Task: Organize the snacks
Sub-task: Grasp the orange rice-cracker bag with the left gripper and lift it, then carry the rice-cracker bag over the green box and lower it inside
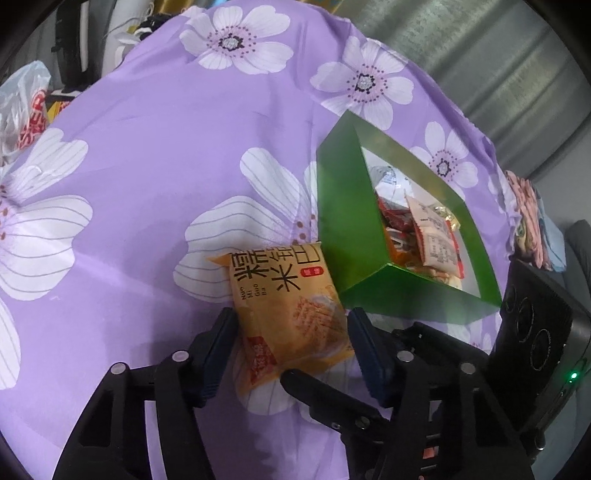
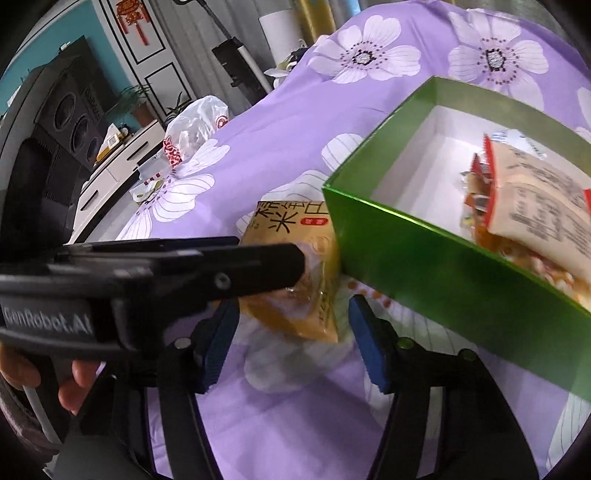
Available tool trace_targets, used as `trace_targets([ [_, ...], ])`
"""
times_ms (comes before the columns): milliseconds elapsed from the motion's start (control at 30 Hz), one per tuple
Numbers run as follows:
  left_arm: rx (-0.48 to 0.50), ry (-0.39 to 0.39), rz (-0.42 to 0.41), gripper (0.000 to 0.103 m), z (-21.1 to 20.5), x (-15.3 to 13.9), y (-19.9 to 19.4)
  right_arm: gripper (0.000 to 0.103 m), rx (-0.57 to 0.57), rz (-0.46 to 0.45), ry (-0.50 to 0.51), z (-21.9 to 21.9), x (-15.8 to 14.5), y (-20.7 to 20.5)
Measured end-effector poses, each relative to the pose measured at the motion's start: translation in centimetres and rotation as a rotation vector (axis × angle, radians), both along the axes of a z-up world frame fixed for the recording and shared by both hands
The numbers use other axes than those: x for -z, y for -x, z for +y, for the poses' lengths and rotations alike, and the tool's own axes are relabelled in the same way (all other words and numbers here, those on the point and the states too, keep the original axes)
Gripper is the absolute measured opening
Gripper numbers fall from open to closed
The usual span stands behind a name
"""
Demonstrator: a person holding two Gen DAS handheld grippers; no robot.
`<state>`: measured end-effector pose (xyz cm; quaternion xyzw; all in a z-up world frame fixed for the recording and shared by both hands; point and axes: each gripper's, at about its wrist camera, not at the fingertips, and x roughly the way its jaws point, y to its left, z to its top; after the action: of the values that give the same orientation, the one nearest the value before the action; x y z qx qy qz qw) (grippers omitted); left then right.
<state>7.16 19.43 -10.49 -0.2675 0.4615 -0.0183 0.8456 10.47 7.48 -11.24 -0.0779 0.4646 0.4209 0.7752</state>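
Left gripper has its blue pads closed on the sides of the orange snack pack, which lies on the purple cloth just beside the green box. Right gripper straddles the same pack's near corner, pads not clearly pressing it. Pack looks light, soft, crinkly and slippery, contents likely brittle; best held across the mid-body, gently, not by the sealed edges.

I'm in a home, living-room type. Work surface is covered by a purple flowered cloth. At my 10 o'clock: white cabinet with potted plants on top, red knot ornament on the panelled wall, teal wall at 11. Plastic shopping bag at the cloth's far edge.
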Motion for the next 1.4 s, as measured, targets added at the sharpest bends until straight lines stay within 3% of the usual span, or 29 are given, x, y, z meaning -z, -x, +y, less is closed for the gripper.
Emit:
trace_targets([
  [67,-0.004,0.014,0.016,0.047,0.2,0.5,-0.1,0.055,-0.009,0.004,0.003,0.4,0.2,-0.1],
  [467,0.001,0.013,0.014,0.044,0.1,0.4,0.6,0.038,-0.01,-0.012,0.019,0.2,0.0,0.2],
  [767,0.0,-0.003,-0.018,0.044,-0.6,-1.4,3.0,0.037,-0.003,-0.053,-0.008,-0.3,-1.3,2.8],
  [1400,0.025,-0.087,-0.142,0.044,-3.7,-8.0,6.8,0.036,0.006,-0.146,-0.079,-2.8,-6.8,7.9],
])
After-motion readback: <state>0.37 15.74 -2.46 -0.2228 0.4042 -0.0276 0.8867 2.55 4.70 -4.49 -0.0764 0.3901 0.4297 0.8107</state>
